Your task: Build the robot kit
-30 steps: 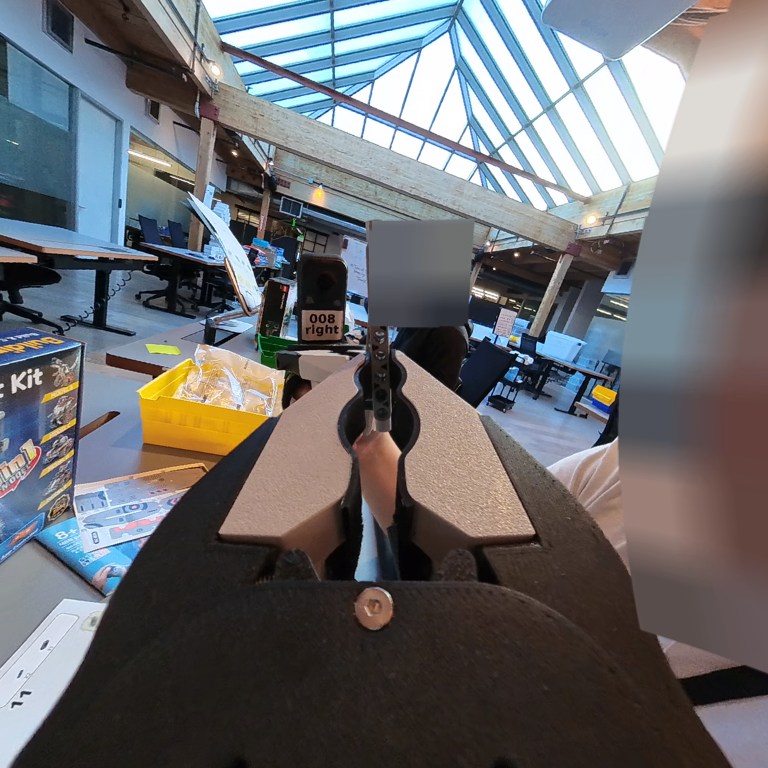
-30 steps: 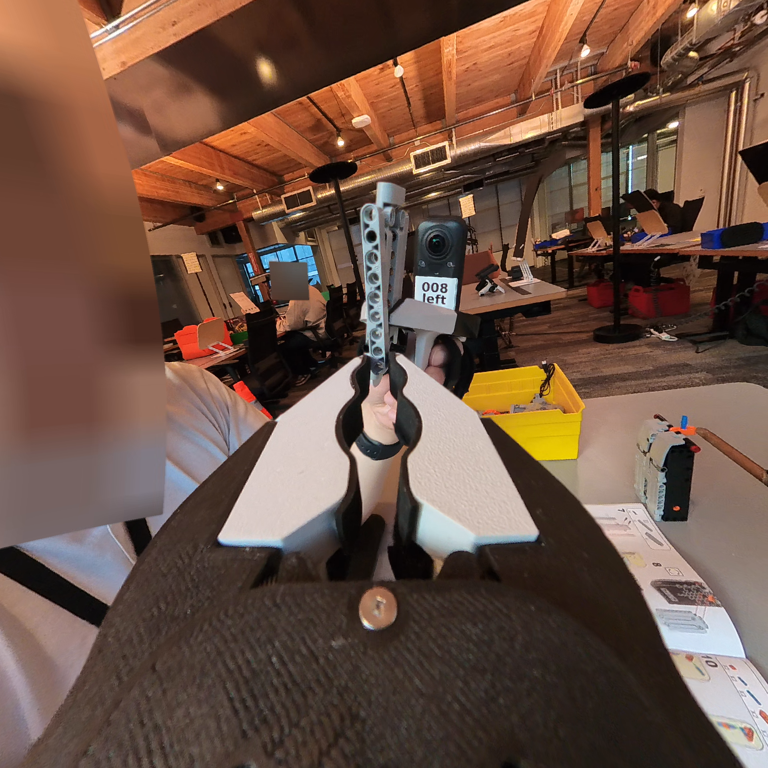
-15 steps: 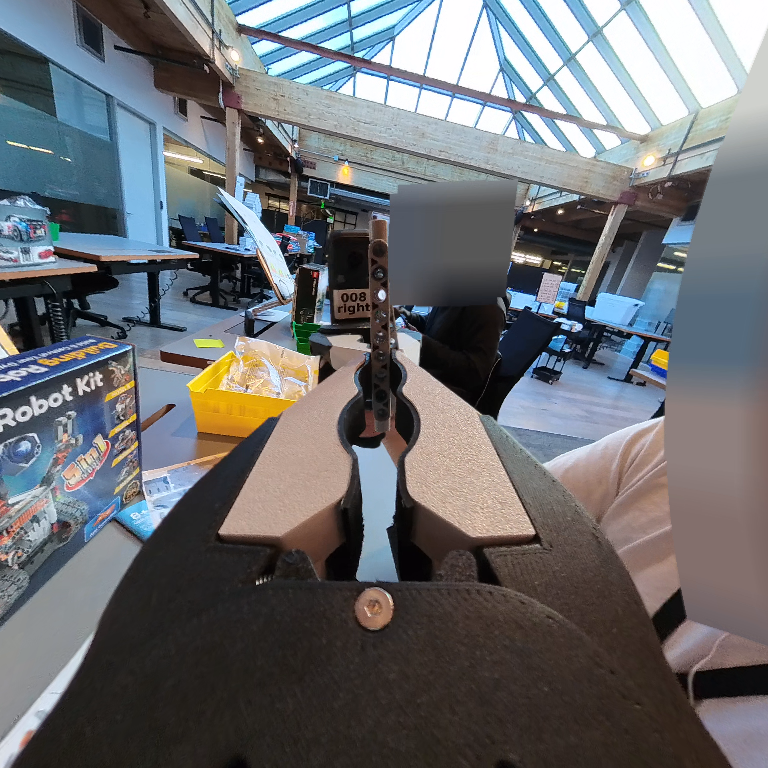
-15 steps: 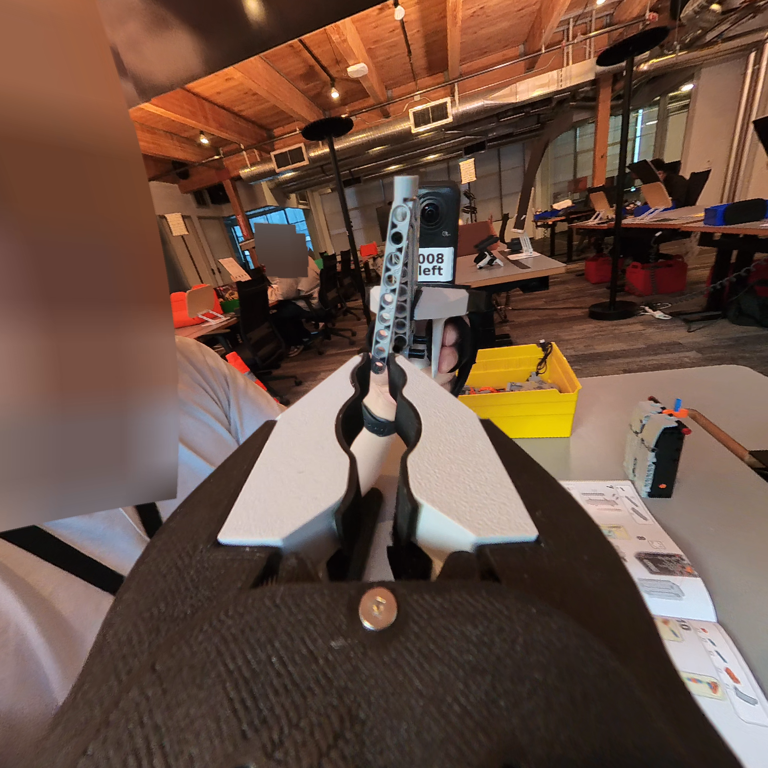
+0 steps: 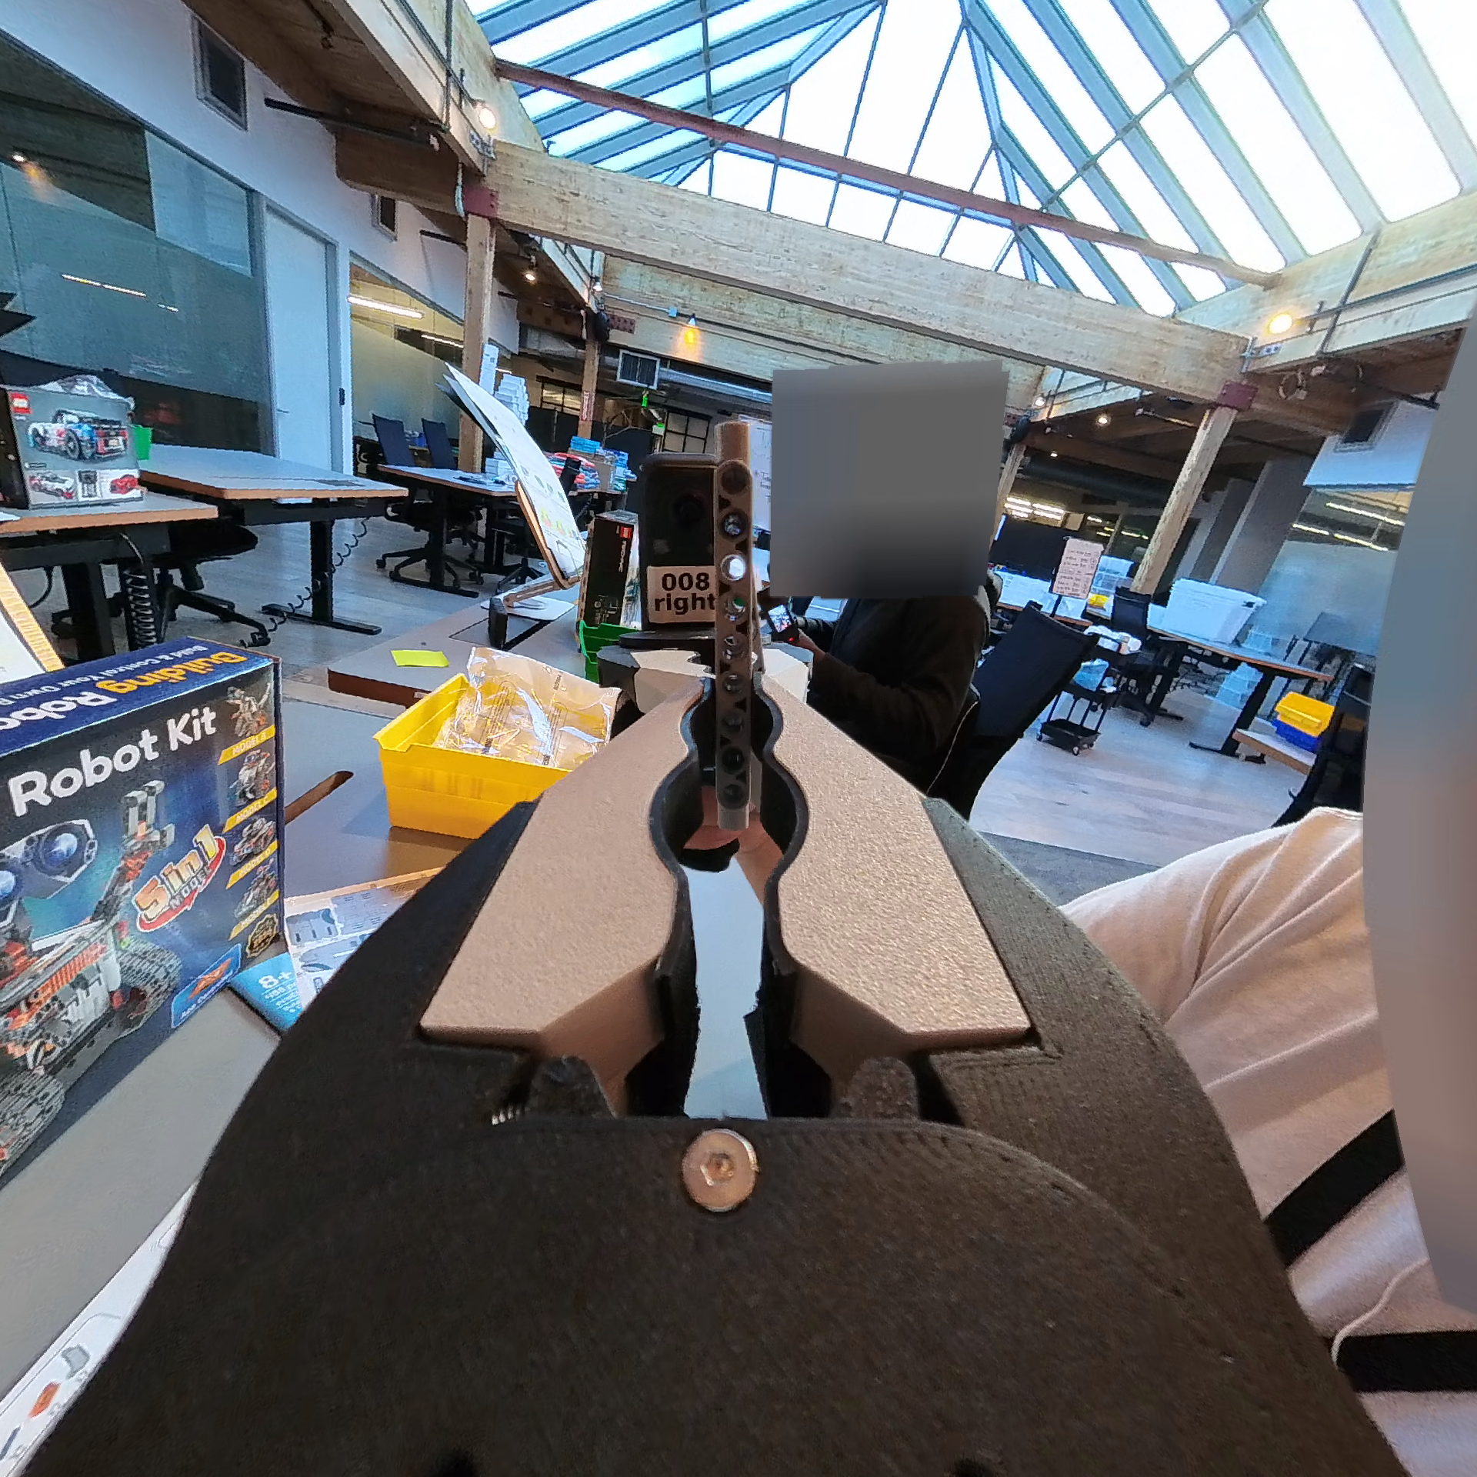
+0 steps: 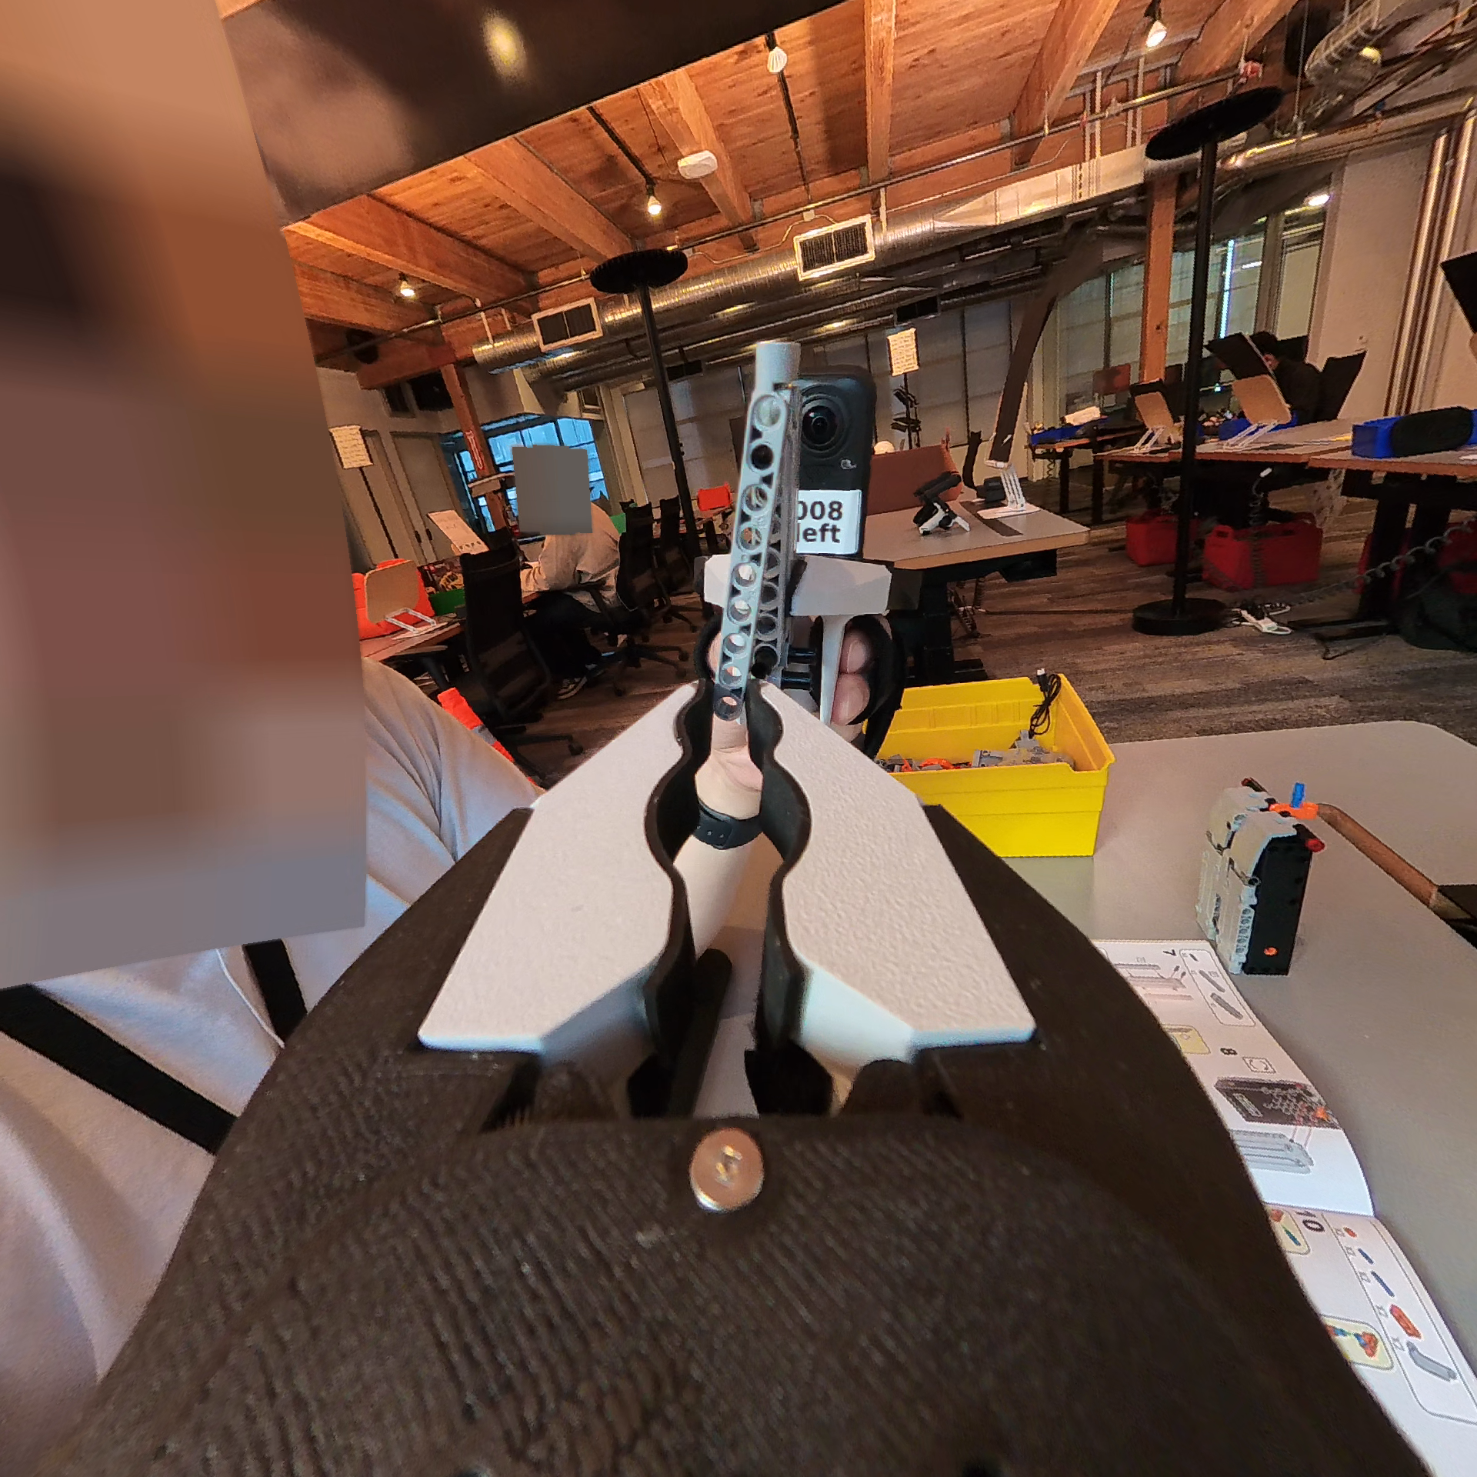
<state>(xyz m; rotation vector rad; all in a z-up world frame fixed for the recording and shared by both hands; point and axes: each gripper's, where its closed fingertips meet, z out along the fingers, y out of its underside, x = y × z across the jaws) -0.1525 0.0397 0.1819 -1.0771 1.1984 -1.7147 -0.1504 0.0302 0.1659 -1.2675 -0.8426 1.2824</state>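
Both views have swung downward a little since a second ago, so more tabletop shows; the grey holed beam (image 5: 731, 631) stands taller in the left wrist view than it did then, nearly upright, its lower end sitting in the notch between the fingertips of the left gripper (image 5: 731, 711); jaws narrow and pinched on it. In the right wrist view the same beam (image 6: 751, 559) leans slightly right, its bottom end at the tips of the right gripper (image 6: 731, 707); jaws narrow there too, apparently closed on the beam's lowest hole (contact hard to confirm, tips are dark). Each gripper faces the other, camera body showing behind the beam. Left side: blue kit box (image 5: 136, 847) on the grey table (image 5: 344, 815); yellow bin (image 5: 455, 759) with clear bags (image 5: 527, 711) beyond it; paper sheet beside the box. Right side: second yellow bin (image 6: 999, 775) with small parts; grey-black block assembly (image 6: 1255, 879) standing near it; open instruction booklet (image 6: 1279, 1119) flat on the table; person's pale sleeve (image 6: 431, 783) at left.
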